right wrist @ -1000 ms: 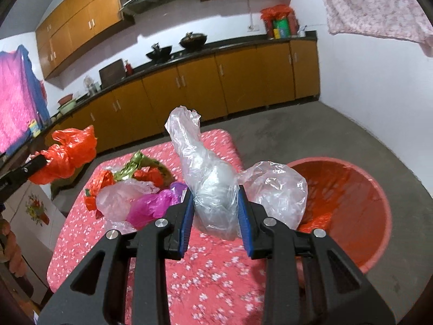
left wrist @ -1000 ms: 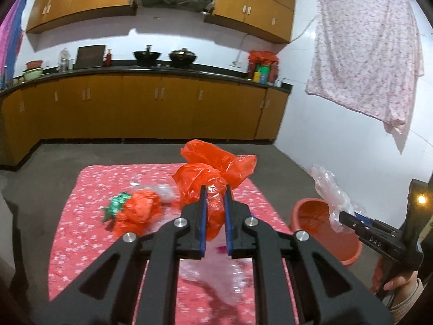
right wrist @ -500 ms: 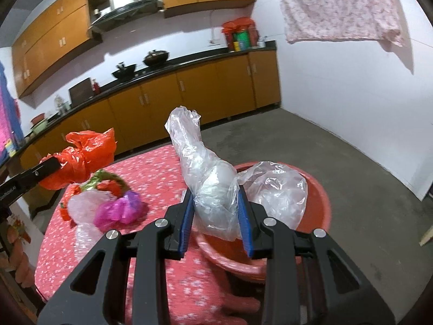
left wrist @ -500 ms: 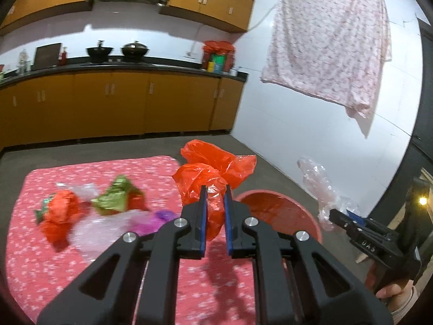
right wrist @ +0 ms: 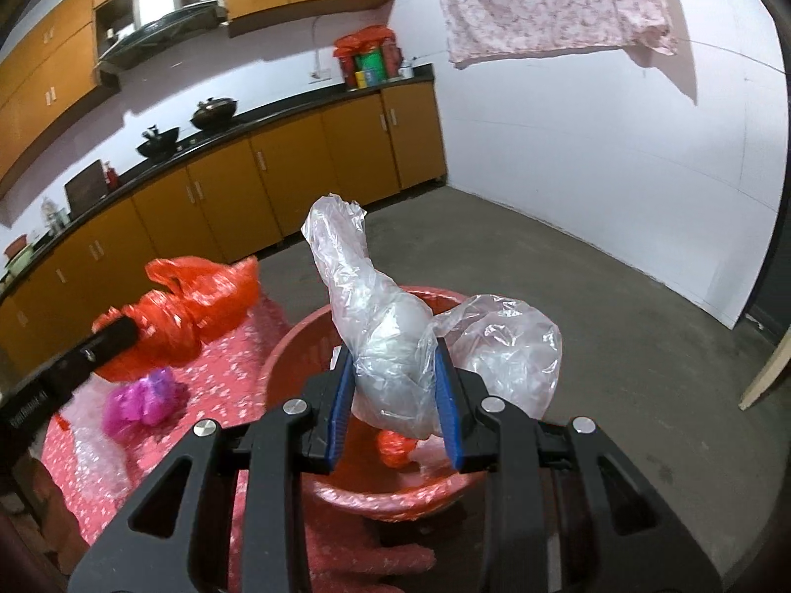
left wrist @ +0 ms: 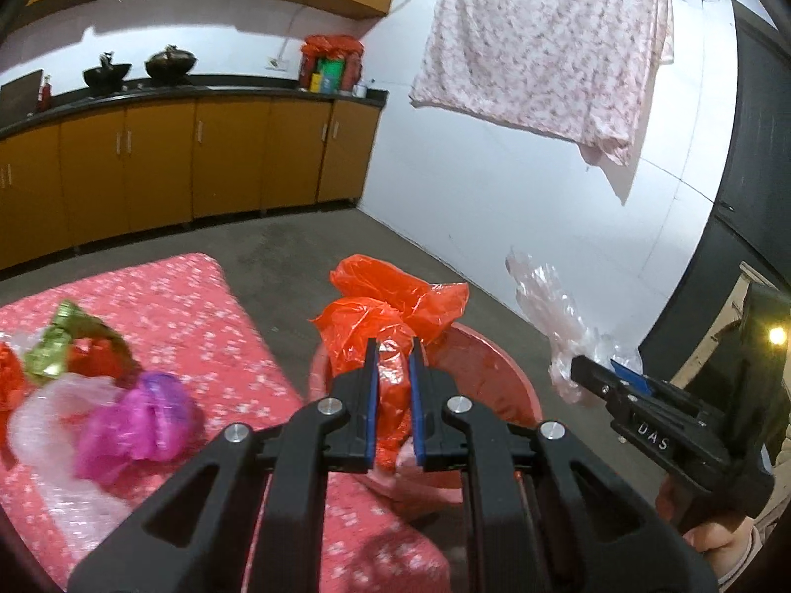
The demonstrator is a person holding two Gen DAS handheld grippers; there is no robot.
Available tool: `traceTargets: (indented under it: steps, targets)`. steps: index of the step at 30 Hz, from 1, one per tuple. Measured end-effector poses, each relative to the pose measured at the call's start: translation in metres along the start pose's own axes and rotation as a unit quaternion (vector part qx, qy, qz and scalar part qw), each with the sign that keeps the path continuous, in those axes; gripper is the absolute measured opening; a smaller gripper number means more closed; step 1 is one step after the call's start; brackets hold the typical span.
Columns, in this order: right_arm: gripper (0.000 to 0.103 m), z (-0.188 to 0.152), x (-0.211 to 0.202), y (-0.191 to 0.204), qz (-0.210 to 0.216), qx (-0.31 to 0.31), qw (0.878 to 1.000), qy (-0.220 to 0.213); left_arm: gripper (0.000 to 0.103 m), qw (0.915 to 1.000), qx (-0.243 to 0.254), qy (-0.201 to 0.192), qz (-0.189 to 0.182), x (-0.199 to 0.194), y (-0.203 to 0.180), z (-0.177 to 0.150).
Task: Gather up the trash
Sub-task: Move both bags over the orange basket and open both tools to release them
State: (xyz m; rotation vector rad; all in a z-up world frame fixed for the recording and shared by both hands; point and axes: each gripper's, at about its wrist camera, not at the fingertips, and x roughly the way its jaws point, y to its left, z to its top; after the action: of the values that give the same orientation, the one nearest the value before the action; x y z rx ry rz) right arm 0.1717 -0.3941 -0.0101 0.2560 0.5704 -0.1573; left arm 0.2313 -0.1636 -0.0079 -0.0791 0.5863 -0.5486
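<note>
The left gripper has its jaws pinched narrow on a crumpled red plastic bag, which sticks up and forward from between the blue pads and hangs above the near rim of a red basin standing on the concrete floor just beside the desk. The right gripper holds a clear plastic bag between its jaws, set partly apart around the bulging plastic; one twisted end rises upward and a puffed lobe spills to the right, all of it over the open basin. Inside the basin lie a small red scrap and some pale plastic. On the desk, covered with a pink flowered cloth, more trash remains: a magenta bag, a pale translucent bag, and a green and red wrapper near the far left. In the left wrist view, a hand grips the right tool's handle at the lower right
</note>
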Motion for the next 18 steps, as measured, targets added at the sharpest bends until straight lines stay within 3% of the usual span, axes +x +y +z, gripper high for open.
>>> traceTargets:
  steps: [18]
  targets:
    - [0.032,0.005,0.034,-0.018,0.000,0.033,0.999,0.003,0.012,0.9984,0.016,0.040,-0.038,0.076,-0.014,-0.011]
